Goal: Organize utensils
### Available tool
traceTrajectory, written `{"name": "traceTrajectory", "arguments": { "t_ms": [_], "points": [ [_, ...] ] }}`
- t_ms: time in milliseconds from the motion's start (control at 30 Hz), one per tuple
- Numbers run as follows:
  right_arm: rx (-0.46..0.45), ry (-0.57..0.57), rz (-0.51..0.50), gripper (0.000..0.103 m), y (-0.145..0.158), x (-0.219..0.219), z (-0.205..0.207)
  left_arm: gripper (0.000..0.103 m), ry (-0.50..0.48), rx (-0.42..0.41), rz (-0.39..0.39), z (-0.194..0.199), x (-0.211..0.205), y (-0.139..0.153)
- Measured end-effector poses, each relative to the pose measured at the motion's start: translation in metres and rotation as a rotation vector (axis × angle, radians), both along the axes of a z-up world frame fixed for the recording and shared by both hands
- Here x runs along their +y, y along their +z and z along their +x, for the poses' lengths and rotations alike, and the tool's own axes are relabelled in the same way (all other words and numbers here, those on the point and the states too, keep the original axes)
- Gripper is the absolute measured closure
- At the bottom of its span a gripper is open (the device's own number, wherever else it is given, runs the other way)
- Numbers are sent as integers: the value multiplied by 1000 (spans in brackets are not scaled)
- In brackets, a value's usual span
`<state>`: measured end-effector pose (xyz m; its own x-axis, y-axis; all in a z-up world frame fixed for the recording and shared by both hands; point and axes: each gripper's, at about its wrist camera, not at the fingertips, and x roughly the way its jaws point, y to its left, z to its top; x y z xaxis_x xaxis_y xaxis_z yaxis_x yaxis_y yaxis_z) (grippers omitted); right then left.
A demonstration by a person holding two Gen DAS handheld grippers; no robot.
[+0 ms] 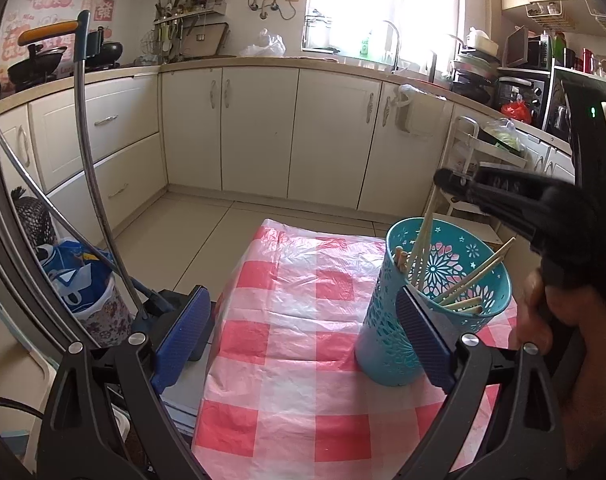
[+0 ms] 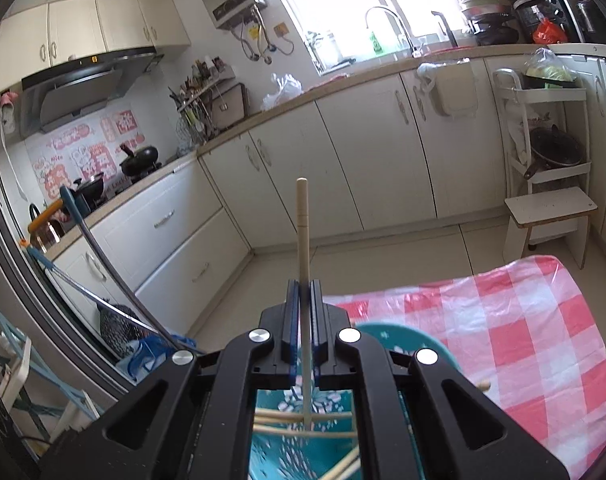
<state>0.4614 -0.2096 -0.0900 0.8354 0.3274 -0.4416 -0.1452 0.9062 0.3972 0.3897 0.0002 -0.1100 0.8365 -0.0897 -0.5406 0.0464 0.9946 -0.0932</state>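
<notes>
While right gripper (image 2: 302,300) clamps chopstick (image 2: 302,216) over teal holder (image 1: 435,300); left gripper (image 1: 303,332) spread wide

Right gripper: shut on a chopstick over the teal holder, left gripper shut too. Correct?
Not quite. The right gripper is shut on a chopstick above the teal holder, but the left gripper is open, its fingers spread wide and holding nothing, as the left wrist view shows.
</notes>
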Motion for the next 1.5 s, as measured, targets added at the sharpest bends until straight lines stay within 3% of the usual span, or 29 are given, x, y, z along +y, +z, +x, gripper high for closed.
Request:
{"name": "traceTrajectory", "arguments": {
  "t_ms": [67, 167, 267, 367, 400, 633, 700, 833, 1000, 1100, 1233, 1500],
  "points": [
    [26, 10, -21, 96, -5, 0, -2, 13, 2, 0, 5, 0, 0, -1],
    [54, 14, -39, 83, -10, 0, -7, 12, 2, 2, 16, 0, -2, -1],
    [47, 12, -45, 78, -8, -4, -22, 10, 5, 2, 26, -1, -3, -2],
    [56, -18, -54, 43, -6, -12, -43, 8, 10, 2, 31, -2, -4, -1],
    [57, -31, -57, 38, -5, -14, -50, 8, 11, 1, 34, -3, -4, 0],
    [121, -69, -91, 26, -18, -29, -96, 8, 2, -1, 67, -10, -11, 2],
    [160, -88, -92, 17, -24, -34, -108, 8, 2, 12, 83, -11, -13, 2],
    [236, -136, -98, 9, -25, -39, -133, 8, 30, 88, 107, -16, -17, 8],
    [245, -202, -213, 7, -5, -33, -179, 8, 35, 124, 85, -52, -23, 24],
    [277, -168, -216, 7, 9, -32, -204, 8, -20, 127, 104, -90, -33, 42],
    [250, -133, -194, 7, 38, -36, -250, 8, -30, 146, 135, -136, -37, 63],
    [230, -158, -137, 7, 78, -34, -336, 8, 56, 129, 110, -236, -27, 107]
  ]
}}
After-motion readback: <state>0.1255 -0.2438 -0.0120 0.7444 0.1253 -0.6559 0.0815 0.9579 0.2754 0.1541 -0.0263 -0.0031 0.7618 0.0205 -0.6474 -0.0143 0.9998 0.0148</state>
